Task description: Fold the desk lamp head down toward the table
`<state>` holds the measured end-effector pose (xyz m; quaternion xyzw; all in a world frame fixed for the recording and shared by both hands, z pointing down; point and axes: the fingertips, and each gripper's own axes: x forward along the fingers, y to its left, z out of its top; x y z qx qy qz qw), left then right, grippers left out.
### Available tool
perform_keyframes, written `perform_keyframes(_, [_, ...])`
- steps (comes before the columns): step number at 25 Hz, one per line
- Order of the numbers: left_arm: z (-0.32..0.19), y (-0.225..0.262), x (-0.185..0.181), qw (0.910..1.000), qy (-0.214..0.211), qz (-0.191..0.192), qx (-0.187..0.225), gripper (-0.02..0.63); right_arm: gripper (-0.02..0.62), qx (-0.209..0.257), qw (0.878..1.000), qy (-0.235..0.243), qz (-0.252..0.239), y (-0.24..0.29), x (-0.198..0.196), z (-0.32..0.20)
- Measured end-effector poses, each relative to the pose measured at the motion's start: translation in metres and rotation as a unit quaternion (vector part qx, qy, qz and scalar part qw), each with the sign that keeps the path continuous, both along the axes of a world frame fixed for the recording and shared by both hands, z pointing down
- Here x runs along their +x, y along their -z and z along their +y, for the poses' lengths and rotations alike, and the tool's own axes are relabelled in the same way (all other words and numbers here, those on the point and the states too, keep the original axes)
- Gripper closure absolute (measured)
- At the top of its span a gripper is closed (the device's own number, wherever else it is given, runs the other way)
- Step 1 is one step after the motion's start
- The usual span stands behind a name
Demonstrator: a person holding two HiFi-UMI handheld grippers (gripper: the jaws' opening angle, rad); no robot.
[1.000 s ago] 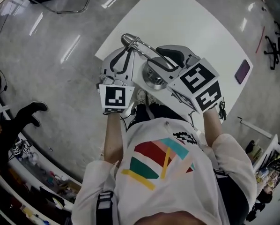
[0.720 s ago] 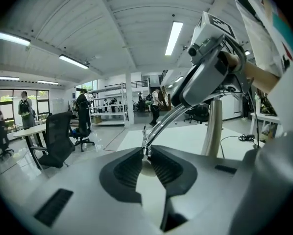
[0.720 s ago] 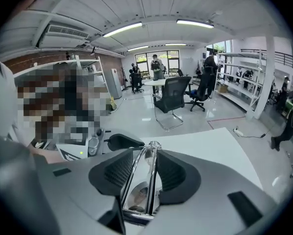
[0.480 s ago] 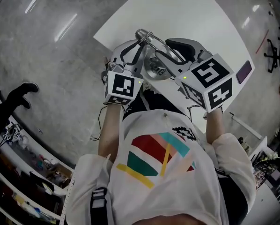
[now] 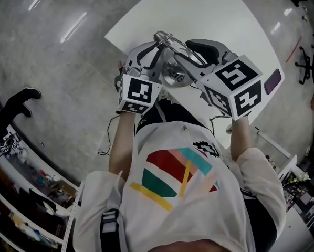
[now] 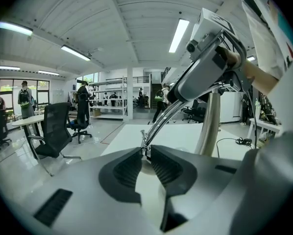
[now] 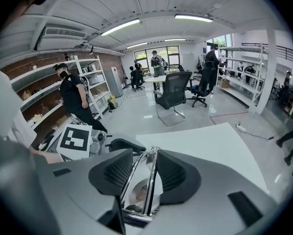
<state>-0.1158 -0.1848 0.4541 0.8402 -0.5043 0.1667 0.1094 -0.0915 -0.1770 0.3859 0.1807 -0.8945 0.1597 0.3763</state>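
A chrome desk lamp stands on the white table (image 5: 209, 9), its twin-rod arm (image 5: 170, 40) sloping over the domed lamp head (image 5: 174, 76). My left gripper (image 5: 156, 50) is shut on the small joint at the arm's top end (image 6: 144, 148). The left gripper view shows the arm (image 6: 171, 109) rising away from my left gripper (image 6: 144, 153). My right gripper (image 5: 195, 51) is shut on the two rods lower down. In the right gripper view the rods (image 7: 136, 180) run between the pads of my right gripper (image 7: 145, 153), with the lamp head (image 7: 136, 202) just beneath.
A purple flat object (image 5: 272, 79) lies near the table's right edge, and a black cable (image 5: 220, 121) hangs off the near edge. Office chairs (image 7: 173, 94) and people (image 7: 73, 97) stand on the floor beyond the table. Shelving (image 5: 36, 188) lines the left side.
My left gripper has sunk a little with the arm's top joint between its jaws and has rolled slightly. The right gripper has stayed on the rods.
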Motion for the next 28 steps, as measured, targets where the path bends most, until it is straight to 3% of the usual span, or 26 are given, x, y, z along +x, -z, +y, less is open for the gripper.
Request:
perform_keyframes(4, [-0.005, 0.005, -0.002, 0.9996, 0.007, 0.014, -0.023, 0.512, 0.439, -0.009, 0.999, -0.02, -0.035, 0.007, 0.0, -0.006])
perform_keyframes(8, [-0.011, -0.002, 0.0, 0.9977, -0.017, 0.035, -0.056, 0.512, 0.439, -0.017, 0.996, -0.032, -0.079, 0.003, 0.005, -0.011])
perform_keyframes(12, [-0.012, -0.002, -0.009, 0.9968, 0.009, 0.056, -0.056, 0.512, 0.439, 0.017, 0.993, -0.043, -0.106, 0.022, 0.006, -0.019])
perform_keyframes(16, [-0.008, 0.051, -0.021, 0.995, 0.044, 0.089, 0.012, 0.512, 0.439, 0.063, 0.986, -0.059, -0.143, 0.063, 0.016, -0.022])
perform_keyframes(20, [-0.018, 0.139, -0.034, 0.984, 0.063, 0.111, 0.124, 0.543, 0.439, 0.146, 0.969, -0.087, -0.178, 0.099, 0.029, -0.029])
perform_keyframes(24, [-0.005, 0.236, -0.024, 0.9648, 0.071, 0.126, 0.22, 0.561, 0.439, 0.207, 0.936, -0.132, -0.254, 0.155, 0.055, -0.022])
perform_keyframes(26, [0.002, 0.271, -0.011, 0.9576, 0.059, 0.131, 0.25, 0.561, 0.439, 0.236, 0.913, -0.158, -0.294, 0.179, 0.073, -0.017])
perform_keyframes(28, [0.008, 0.29, 0.007, 0.9551, 0.042, 0.126, 0.265, 0.561, 0.439, 0.253, 0.897, -0.179, -0.315, 0.188, 0.091, -0.011])
